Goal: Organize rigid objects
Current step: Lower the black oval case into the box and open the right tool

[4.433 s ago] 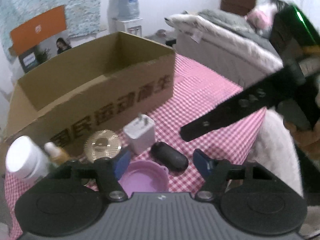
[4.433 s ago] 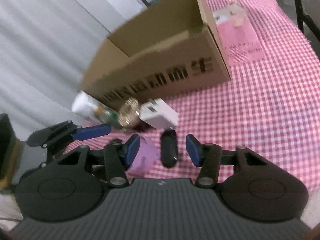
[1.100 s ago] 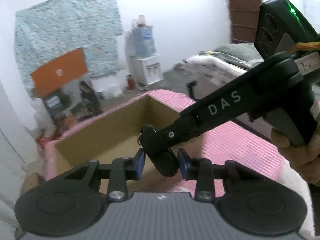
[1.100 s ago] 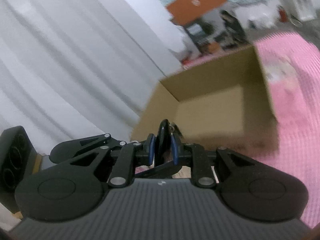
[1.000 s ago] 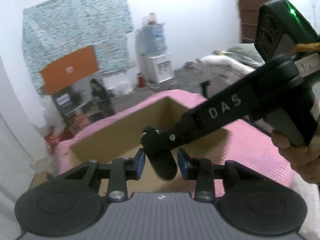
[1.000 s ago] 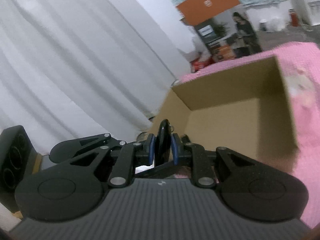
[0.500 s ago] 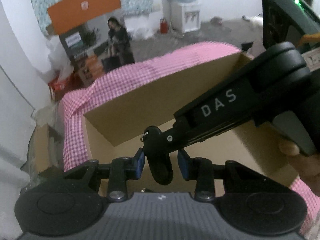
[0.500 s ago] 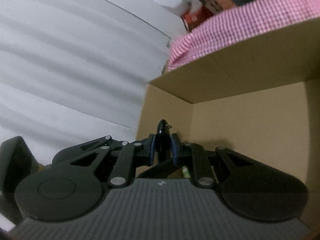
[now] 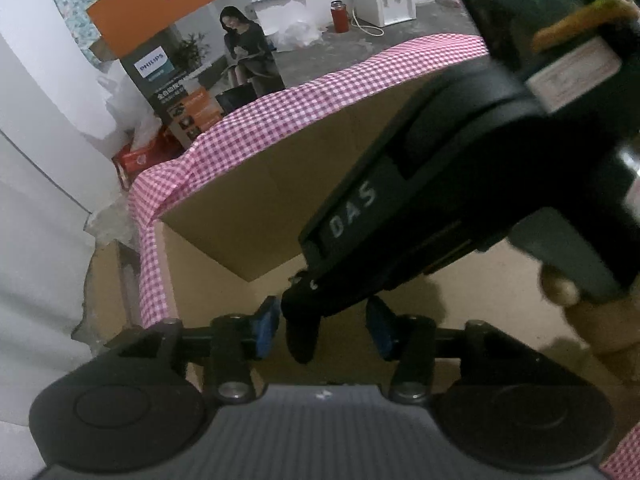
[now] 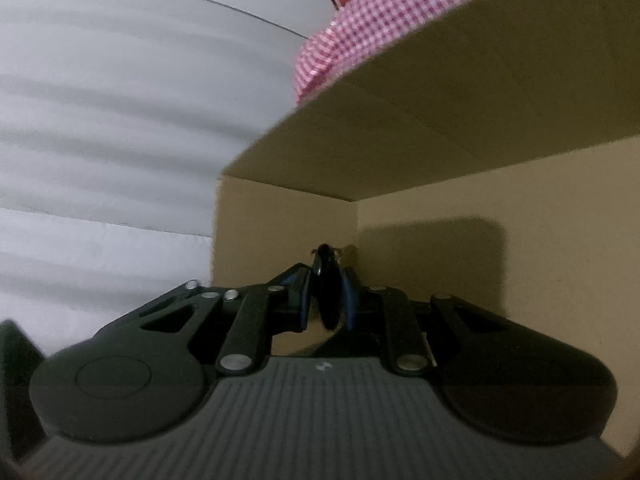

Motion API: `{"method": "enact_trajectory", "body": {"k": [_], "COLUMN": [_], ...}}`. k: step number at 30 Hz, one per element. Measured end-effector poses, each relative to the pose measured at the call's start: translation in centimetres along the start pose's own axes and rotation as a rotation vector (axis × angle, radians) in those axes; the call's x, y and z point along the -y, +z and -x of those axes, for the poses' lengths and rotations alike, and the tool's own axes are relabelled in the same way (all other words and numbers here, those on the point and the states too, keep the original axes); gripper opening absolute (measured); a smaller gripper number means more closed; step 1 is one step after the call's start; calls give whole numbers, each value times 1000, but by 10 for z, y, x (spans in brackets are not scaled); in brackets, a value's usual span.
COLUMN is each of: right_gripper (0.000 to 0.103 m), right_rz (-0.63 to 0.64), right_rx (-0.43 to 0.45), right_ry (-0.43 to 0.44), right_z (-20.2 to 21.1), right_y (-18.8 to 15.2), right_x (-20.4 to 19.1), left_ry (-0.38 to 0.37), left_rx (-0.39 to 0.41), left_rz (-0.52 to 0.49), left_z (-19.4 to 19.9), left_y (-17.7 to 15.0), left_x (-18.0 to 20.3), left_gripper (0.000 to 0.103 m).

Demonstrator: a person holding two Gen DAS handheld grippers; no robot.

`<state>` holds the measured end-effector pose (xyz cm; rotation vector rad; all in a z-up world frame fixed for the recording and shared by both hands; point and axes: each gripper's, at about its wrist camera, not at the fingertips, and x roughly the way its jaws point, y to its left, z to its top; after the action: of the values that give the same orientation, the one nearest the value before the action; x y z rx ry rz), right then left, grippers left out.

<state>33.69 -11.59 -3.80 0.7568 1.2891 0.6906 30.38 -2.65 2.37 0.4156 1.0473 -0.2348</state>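
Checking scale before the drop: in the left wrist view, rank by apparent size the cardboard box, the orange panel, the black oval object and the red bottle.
1. cardboard box
2. orange panel
3. black oval object, though nearness to the camera inflates it
4. red bottle, far off

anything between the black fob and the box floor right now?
Nothing visible. The black fob hangs inside the cardboard box, pinched by the right gripper near a corner, with bare cardboard floor around it. The left gripper flanks it, jaws opening, pads clear of it. The floor right under it is hidden.
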Motion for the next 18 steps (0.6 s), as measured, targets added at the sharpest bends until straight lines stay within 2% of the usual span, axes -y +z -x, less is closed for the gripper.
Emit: {"method": "enact_trajectory", "body": {"k": [5, 8, 11, 13, 18], "right_gripper": [20, 31, 37, 48, 52], "right_rz": [-41, -46, -40, -19, 61], "right_rx": [-4, 12, 30, 53, 124], "right_ry": [-20, -39, -31, -28, -18], "right_z": [-4, -1, 7, 17, 54], "right_y": [-2, -3, -6, -10, -29], "right_x": [10, 10, 5, -2, -27], "left_ry": [-11, -11, -18, -19, -41], "left_rx": [5, 36, 99, 146, 251], "left_rz": [17, 38, 57, 70, 117], "left_z": [3, 12, 33, 50, 95], "left_y": [0, -2, -6, -10, -26], "left_x": [0, -3, -7, -9, -13], "left_gripper": [61, 65, 73, 76, 83]}}
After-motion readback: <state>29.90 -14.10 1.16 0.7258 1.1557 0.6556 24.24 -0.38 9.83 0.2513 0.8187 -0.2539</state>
